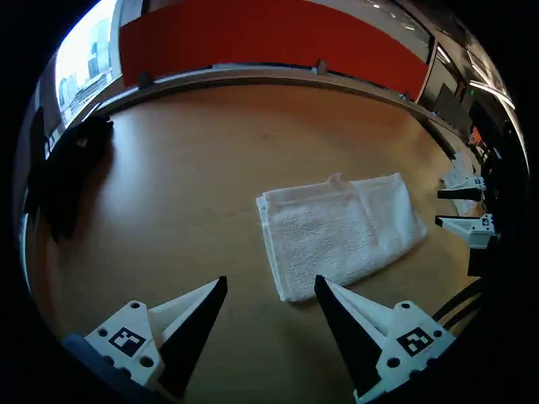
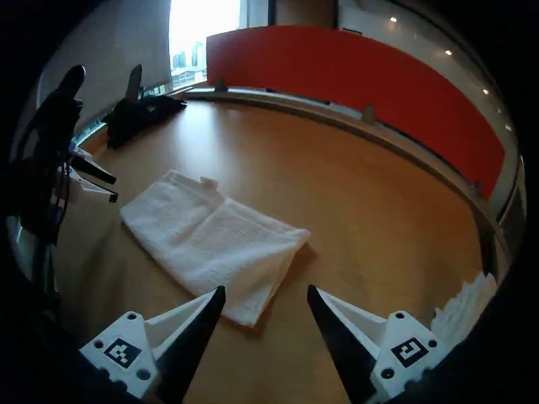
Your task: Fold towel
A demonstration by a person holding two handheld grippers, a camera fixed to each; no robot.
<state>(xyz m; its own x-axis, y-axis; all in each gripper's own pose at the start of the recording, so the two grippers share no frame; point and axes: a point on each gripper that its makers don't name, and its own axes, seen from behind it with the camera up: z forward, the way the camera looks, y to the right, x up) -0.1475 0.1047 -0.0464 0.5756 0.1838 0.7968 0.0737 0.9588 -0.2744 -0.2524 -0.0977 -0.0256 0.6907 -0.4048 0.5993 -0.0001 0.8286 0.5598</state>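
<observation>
A white towel (image 1: 340,229) lies folded into a thick rectangle on the wooden table (image 1: 195,155), a small tag sticking out of its far edge. In the left gripper view my left gripper (image 1: 269,281) hangs open just short of the towel's near corner, holding nothing. At the right edge the right gripper (image 1: 438,207) is open, a little off the towel's right end. In the right gripper view the towel (image 2: 212,242) lies ahead and to the left, and my right gripper (image 2: 266,289) stands open over its near end. The left gripper (image 2: 114,190) is open at the towel's far left end.
A black bundle (image 1: 71,161) (image 2: 138,111) lies at the table's edge by the window. A red partition (image 1: 269,34) (image 2: 357,74) runs along the far side. More white cloth (image 2: 468,303) lies at the table's right edge. Bare wood surrounds the towel.
</observation>
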